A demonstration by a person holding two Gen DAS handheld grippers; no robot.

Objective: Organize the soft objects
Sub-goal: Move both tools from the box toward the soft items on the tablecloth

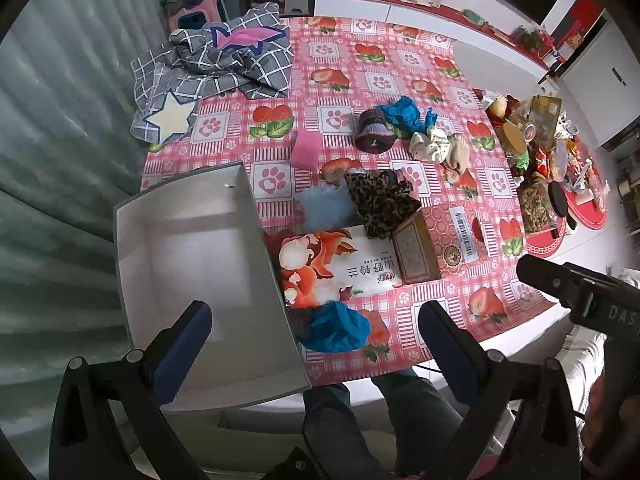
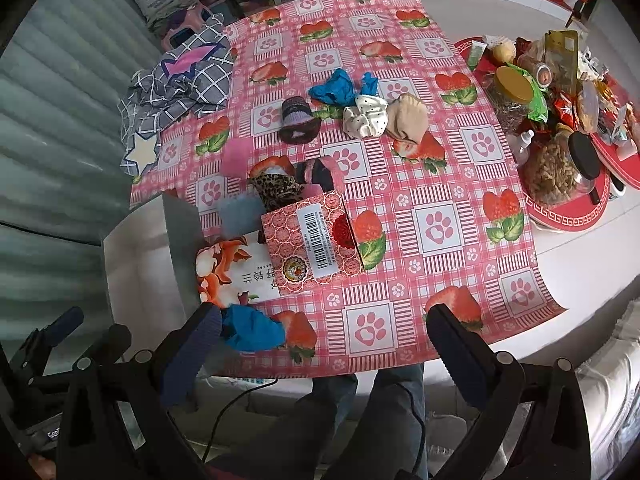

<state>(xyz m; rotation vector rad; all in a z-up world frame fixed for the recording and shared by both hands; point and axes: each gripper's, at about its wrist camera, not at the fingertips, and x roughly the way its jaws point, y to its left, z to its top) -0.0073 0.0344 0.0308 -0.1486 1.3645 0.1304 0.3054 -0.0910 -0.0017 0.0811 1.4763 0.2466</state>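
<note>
Both tongs, left (image 1: pixel 316 332) and right (image 2: pixel 324 336), are wide open and hold nothing above the table (image 2: pixel 560 264) edge, next to an empty white box (image 1: pixel 192 264), a squirrel box (image 1: pixel 332 268) and a pink box (image 2: pixel 312 240), while soft blue (image 2: pixel 252 328), spotted (image 2: pixel 366 115) and tan (image 2: pixel 408 122) cloths lie scattered.

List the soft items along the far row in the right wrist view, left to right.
Dark purple knitted sock roll → crumpled blue cloth → white dotted satin scrunchie → beige fabric bundle.
</note>
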